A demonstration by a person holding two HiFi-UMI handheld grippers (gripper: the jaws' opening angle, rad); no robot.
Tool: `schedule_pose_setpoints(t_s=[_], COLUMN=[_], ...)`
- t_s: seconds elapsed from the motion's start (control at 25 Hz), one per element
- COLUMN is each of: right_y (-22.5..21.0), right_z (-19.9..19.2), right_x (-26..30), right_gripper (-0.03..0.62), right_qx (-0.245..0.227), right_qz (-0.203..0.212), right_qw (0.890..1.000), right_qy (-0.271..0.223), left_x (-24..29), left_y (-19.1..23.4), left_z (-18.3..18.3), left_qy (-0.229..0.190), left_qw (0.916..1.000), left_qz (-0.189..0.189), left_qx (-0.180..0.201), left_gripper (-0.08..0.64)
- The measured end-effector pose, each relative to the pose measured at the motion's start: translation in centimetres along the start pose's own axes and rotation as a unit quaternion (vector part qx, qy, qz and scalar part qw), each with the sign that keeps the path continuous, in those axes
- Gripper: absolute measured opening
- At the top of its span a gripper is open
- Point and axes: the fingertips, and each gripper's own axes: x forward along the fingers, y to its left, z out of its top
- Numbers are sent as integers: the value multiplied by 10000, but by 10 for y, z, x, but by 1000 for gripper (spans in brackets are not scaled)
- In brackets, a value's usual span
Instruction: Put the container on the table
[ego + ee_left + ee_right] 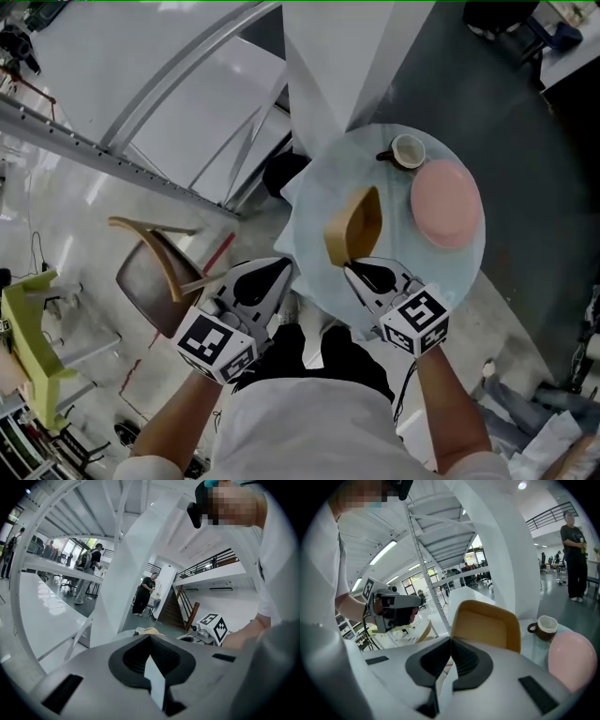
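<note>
Right gripper [356,268]: we see its jaws clamped on the container [354,225] rim | container: tilted, over the table [314,248] near edge | left gripper [279,270]: jaws together on nothing, beside the table's near-left edge | cup [408,152] and pink plate [445,202]: far-right edge.

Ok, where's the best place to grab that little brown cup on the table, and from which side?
Probably the handle, coming from the side away from the pink plate. The brown cup stands upright on the glass table with its handle sticking out into open space, while the plate sits close on the other side. The left gripper is empty; the right gripper holds the yellow container.
</note>
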Motion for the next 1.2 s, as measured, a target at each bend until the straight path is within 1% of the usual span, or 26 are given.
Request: schedule_pose_setpoints(t_s=[0.12,0.24,0.36,0.44,0.6,0.84,1.08,1.2], right_y=[-2,-5,-4,-3,-1,0,-4,-6], right_z=[-14,-29,-44,-52,-69,-97,-112,-117], right_x=[11,23,36,44,57,70,78,82], right_gripper=[26,26,26,26,26,26,28,26], right_qx=[-207,-583,-1038,-1363,-2043,-2740,-3412,-3676], right_qz=[211,354,471,557,730,871,832,792], right_qw=[9992,9955,9878,9805,9604,9280,8943,8789], right_qy=[285,655,1061,1303,1749,2370,2771,2933], left_x=[2,3,1,1,1,-4,-8,-9], left_y=[5,9,10,11,15,25,37,39], left_z=[-5,-11,-20,-25,-33,-34,-41,-44], left_qy=[-19,-20,-3,-4,8,-18,-18,-22], left_qw=[9997,9992,9985,9978,9966,9953,9938,9934], left_qz=[225,390,511,598,721,834,932,941], left_qx=[-61,-122,-218,-297,-409,-488,-610,-651], left_gripper=[21,20,20,20,20,20,20,20])
